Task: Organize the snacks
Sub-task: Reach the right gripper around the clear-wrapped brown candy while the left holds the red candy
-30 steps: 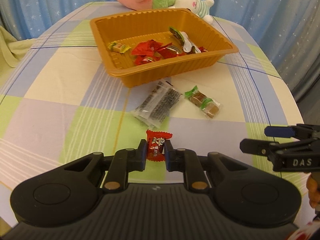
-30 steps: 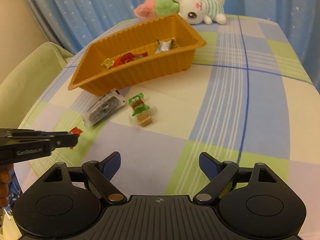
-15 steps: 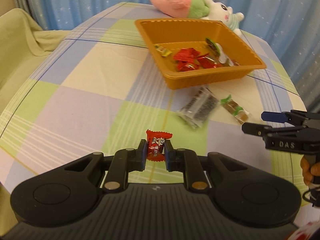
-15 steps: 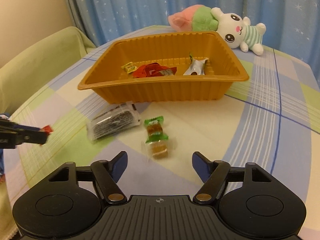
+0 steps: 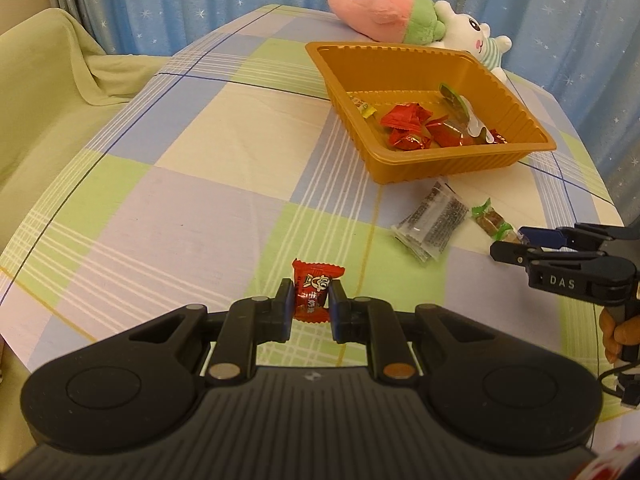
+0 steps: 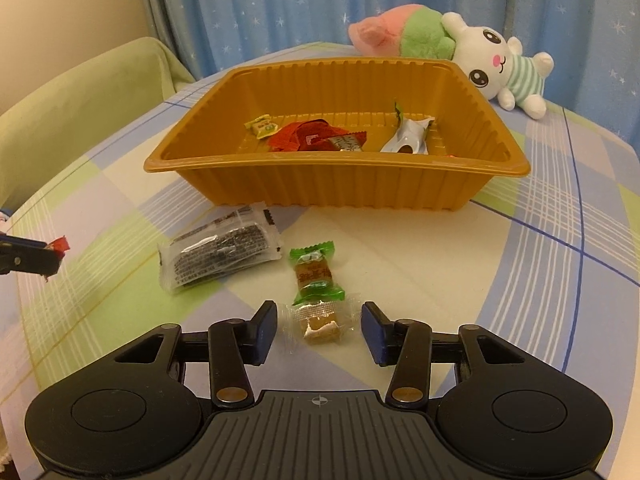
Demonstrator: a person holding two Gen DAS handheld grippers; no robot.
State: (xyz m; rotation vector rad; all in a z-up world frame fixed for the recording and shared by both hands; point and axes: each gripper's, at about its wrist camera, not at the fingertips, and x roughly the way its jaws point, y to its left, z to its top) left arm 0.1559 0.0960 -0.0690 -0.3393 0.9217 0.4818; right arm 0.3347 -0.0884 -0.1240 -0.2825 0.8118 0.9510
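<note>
My left gripper (image 5: 309,307) is shut on a red wrapped candy (image 5: 314,294), held above the checked tablecloth. The orange tray (image 5: 460,162) sits farther off to the right with several wrapped snacks inside. In the right wrist view my right gripper (image 6: 319,330) has its jaws closing around a clear-wrapped brown candy (image 6: 320,322) on the cloth; gaps remain on both sides of it. A green-wrapped candy (image 6: 314,274) lies just beyond it, and a dark seaweed packet (image 6: 220,254) lies to its left. The orange tray (image 6: 336,188) stands behind them.
A plush toy in pink, green and white (image 6: 452,46) lies behind the tray near the blue curtain. A light green covered seat (image 5: 44,96) stands off the table's left side. The round table's edge curves close on the right (image 5: 600,196).
My right gripper came forward and down over the clear-wrapped candy, and its jaws narrowed around it. My left gripper swung left away from the tray, still holding the red candy.
</note>
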